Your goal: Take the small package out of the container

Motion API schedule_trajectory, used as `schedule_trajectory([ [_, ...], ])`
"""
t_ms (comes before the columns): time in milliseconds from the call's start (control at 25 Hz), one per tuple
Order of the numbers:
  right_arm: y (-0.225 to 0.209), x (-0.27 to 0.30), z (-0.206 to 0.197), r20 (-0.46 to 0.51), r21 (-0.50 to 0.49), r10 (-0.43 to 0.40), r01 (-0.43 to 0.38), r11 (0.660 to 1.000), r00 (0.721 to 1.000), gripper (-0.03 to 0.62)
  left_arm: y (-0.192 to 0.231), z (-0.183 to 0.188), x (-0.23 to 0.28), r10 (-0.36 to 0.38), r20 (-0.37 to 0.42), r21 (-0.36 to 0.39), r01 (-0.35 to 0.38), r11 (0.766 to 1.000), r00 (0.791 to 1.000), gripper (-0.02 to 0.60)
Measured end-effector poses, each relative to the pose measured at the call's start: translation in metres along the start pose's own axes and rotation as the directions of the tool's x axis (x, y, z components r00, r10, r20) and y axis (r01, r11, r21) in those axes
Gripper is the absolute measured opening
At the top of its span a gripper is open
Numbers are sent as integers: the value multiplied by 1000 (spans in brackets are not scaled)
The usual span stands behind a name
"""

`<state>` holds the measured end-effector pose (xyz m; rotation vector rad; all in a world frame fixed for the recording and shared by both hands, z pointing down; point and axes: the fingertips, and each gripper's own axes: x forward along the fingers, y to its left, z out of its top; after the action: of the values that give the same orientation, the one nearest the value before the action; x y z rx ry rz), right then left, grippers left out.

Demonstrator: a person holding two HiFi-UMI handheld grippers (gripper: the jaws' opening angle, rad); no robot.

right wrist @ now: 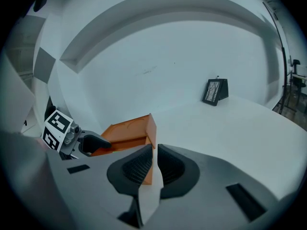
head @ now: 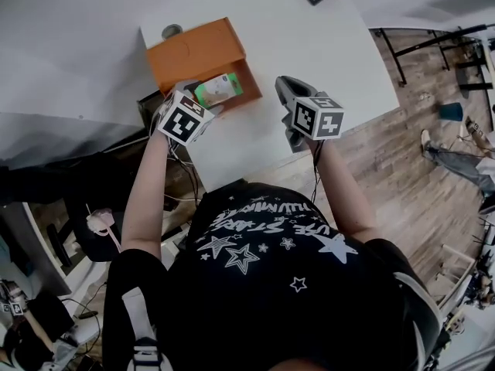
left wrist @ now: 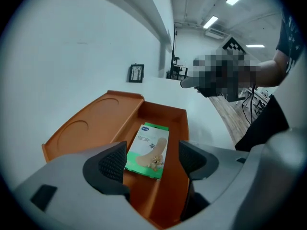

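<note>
An orange container (head: 193, 52) stands open on the white tabletop (head: 309, 45), near its left edge as the head view has it; its flat lid is folded back on the far side, and the tray part faces the person. The small package (left wrist: 149, 147), green and white with a tan strip printed on its face, lies flat on the floor of the tray, close to the tray's near end; it is still inside the container.

The left gripper (left wrist: 152, 159) hangs over the near end of the tray and points steeply down into it; its jaws are spread wide, one dark pad to each side of the package in the left gripper view; the pads do not press on the package, and whether they touch the tray walls cannot be told.

The right gripper (right wrist: 154, 166) is held above the bare tabletop to the right of the container, apart from it; its jaws are pressed together with only a thin slit between the pads, and they hold nothing; its view looks past them at the container's right corner.

A small dark picture frame (right wrist: 215, 91) stands upright at the far end of the tabletop, well apart from the container; a wooden floor (head: 402, 168) shows to the right of the tabletop.
</note>
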<state>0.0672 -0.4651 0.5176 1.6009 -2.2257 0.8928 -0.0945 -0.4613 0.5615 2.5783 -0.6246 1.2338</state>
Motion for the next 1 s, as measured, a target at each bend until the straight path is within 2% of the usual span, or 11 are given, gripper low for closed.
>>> schedule_trajectory([
  [360,0,14,-2,-21,6,-5,5,1000,1000,61,6,-9,29,2,-147,99,12,995,989,362],
  [560,-4,17,-5,-28,13,-4,4,1000,1000,61,4,-8,41,8,-198,176,27,984,980,365],
  [680,-3,17,-7,-30,15,-2,2,1000,1000,61,3,-12,47,32,-265,215,27,976,964,365],
  [800,-2,17,-8,-31,16,3,-2,1000,1000,61,4,-18,51,70,-339,242,15,970,938,365],
  [920,-2,18,-8,-33,18,7,-6,1000,999,61,4,-21,55,73,-394,238,25,971,916,364],
  [1000,-2,19,-8,-34,19,8,-8,1000,999,61,4,-21,56,68,-406,235,32,971,912,364],
])
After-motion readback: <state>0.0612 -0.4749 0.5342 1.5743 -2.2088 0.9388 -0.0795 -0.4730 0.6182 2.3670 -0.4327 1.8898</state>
